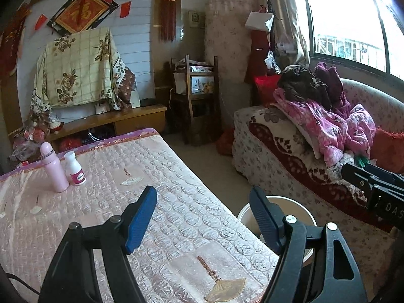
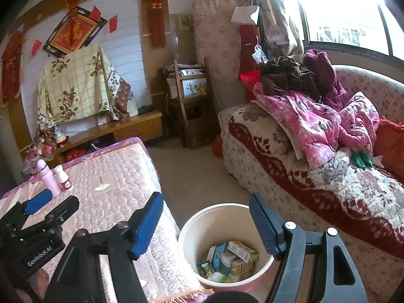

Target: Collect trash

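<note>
A cluttered living room holds a low table point(image 2: 106, 176) under a pink quilted cover on the left and a floral sofa point(image 2: 290, 176) on the right, with a strip of bare floor between them. Red decorations hang on the far wall, above a wooden cabinet with a flowered cloth draped over something on it. A window stands bright behind the sofa, where a pink quilt point(image 2: 315, 126) and dark clothes are piled.

On the far left of the table stand a pink bottle point(image 1: 54, 169) and a white bottle point(image 1: 74, 169), just beside each other and upright.

The bin point(image 2: 197, 227), a pale round tub, sits on the floor near the table's near right corner, between table and sofa. Inside it lies the trash point(image 2: 232, 260) (small cartons, a green packet and some crumpled wrappers), heaped on the bottom.

The right gripper point(image 2: 205, 226) hangs above the bin with its blue pads spread wide and nothing between them. The left gripper point(image 1: 203, 218) hovers over the table's right edge, its jaws also wide apart and empty; part of the bin's rim shows behind its right finger. In the right wrist view the left gripper appears low at the left, over the table.
</note>
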`<action>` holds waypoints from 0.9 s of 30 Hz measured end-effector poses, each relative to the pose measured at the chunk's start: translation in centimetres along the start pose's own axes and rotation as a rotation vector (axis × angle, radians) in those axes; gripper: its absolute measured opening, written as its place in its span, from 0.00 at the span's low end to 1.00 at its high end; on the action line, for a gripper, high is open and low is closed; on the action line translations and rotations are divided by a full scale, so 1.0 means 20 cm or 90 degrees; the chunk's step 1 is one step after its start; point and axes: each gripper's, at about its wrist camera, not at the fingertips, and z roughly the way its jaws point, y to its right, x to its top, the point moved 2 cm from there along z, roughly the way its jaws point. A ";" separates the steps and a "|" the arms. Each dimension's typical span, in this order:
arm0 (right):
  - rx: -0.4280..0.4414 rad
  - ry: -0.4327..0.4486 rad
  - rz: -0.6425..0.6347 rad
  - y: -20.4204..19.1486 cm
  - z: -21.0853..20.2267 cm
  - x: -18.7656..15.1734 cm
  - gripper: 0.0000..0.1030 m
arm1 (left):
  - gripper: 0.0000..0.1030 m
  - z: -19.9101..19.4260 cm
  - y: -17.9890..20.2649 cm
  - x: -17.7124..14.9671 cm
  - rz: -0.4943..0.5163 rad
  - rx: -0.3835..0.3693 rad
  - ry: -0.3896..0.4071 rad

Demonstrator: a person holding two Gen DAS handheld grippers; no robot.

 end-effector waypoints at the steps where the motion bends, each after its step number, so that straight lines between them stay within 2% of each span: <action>1: -0.004 0.002 -0.002 0.00 0.00 0.00 0.72 | 0.74 0.00 0.00 0.00 -0.001 0.000 0.000; 11: -0.018 0.009 -0.005 -0.02 -0.01 0.01 0.72 | 0.74 0.00 -0.03 0.00 -0.011 0.005 0.002; 27: -0.012 -0.001 -0.005 -0.01 0.01 0.00 0.72 | 0.74 0.02 -0.03 -0.01 -0.020 0.001 -0.010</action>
